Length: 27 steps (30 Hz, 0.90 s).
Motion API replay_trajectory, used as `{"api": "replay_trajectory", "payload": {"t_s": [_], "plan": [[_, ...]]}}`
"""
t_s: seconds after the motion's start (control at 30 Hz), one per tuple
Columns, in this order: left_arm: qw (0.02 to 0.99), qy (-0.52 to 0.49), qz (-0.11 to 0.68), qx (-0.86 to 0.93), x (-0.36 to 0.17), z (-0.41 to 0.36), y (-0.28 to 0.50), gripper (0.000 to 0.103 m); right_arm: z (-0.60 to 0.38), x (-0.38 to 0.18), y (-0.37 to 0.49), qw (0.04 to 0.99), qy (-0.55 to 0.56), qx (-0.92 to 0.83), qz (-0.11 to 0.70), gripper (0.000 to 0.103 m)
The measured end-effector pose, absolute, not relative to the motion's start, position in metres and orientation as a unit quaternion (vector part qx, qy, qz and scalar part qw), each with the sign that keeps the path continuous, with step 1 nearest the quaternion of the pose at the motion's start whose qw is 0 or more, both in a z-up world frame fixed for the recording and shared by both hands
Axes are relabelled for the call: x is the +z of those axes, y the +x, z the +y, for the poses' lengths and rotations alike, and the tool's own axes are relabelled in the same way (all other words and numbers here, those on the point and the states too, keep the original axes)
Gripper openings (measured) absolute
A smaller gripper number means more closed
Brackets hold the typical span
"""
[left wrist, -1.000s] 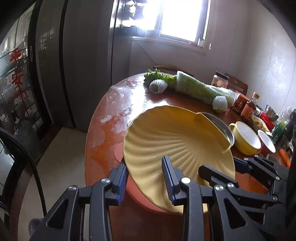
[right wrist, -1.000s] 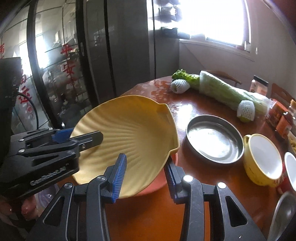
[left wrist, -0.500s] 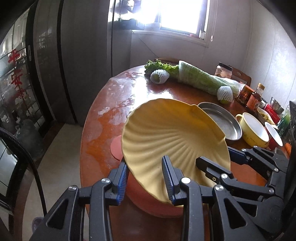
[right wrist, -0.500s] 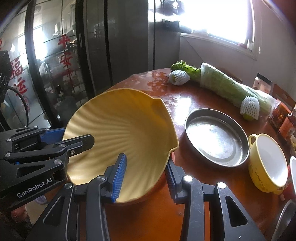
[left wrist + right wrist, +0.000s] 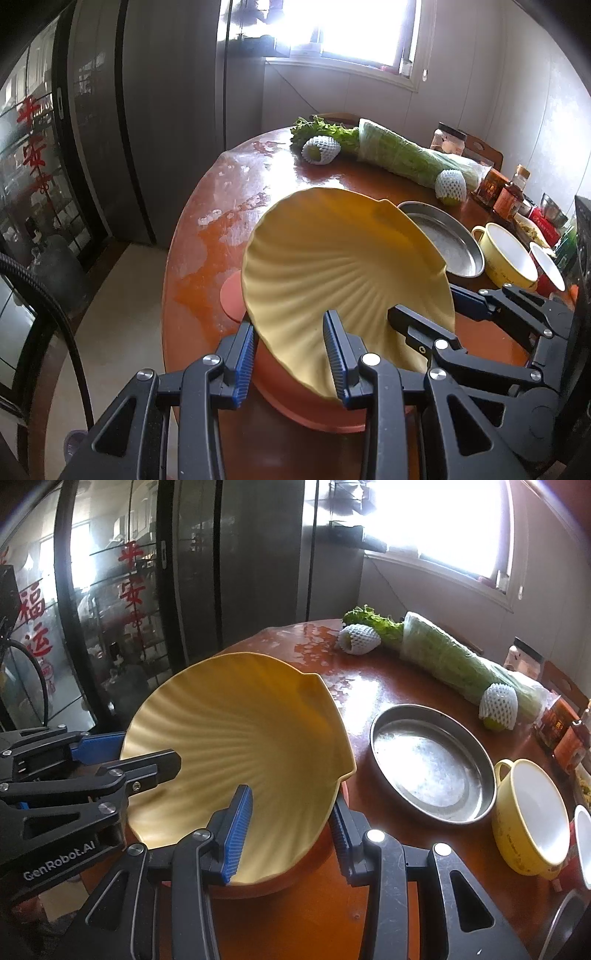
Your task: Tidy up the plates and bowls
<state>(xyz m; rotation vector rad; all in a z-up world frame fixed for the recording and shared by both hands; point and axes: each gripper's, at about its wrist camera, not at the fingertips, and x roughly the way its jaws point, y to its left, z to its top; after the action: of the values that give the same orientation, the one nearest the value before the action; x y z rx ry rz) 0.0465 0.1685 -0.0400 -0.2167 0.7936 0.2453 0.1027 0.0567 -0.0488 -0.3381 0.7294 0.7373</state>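
Your left gripper (image 5: 291,354) is pinching the near rim of the yellow shell plate (image 5: 343,266) in the left wrist view, one blue-padded finger under the rim and one on the ribbed face, so you are gripping the plate there. You are holding it tilted above an orange plate (image 5: 295,402) that is lying on the wooden table (image 5: 229,221), and whether the two are touching is not clear. Your right gripper (image 5: 424,310) is reaching in from the right, one finger on the plate's face and the blue-padded one behind its edge. Moving to the right wrist view, your right gripper (image 5: 286,819) is closing on the plate's near edge in the same manner, while the left gripper (image 5: 122,757) is clamping the opposite side. Just beside the plate a steel pan (image 5: 432,762) is sitting, then a yellow cup (image 5: 532,816) further right. You appear to be stacking the shell plate onto the orange one; next you will likely be levelling it, lowering it evenly with both hands, then opening both grips together so it is not sliding off.
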Motion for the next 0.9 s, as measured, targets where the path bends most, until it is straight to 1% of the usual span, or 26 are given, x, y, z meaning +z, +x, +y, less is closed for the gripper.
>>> {"api": "replay_trajectory", "payload": {"t_s": [0.3, 0.77, 0.9], "plan": [[0.909, -0.141, 0.379, 0.105, -0.034, 0.178, 0.039, 0.036, 0.056, -0.049, 0.101, 0.853, -0.168, 0.351, 0.348, 0.043], [0.913, -0.116, 0.367, 0.135, -0.027, 0.179, 0.037, 0.036, 0.058, -0.053, 0.1, 0.852, -0.181, 0.342, 0.353, 0.043], [0.915, -0.104, 0.362, 0.146, -0.024, 0.176, 0.035, 0.038, 0.055, -0.049, 0.098, 0.855, -0.177, 0.339, 0.351, 0.045]]}}
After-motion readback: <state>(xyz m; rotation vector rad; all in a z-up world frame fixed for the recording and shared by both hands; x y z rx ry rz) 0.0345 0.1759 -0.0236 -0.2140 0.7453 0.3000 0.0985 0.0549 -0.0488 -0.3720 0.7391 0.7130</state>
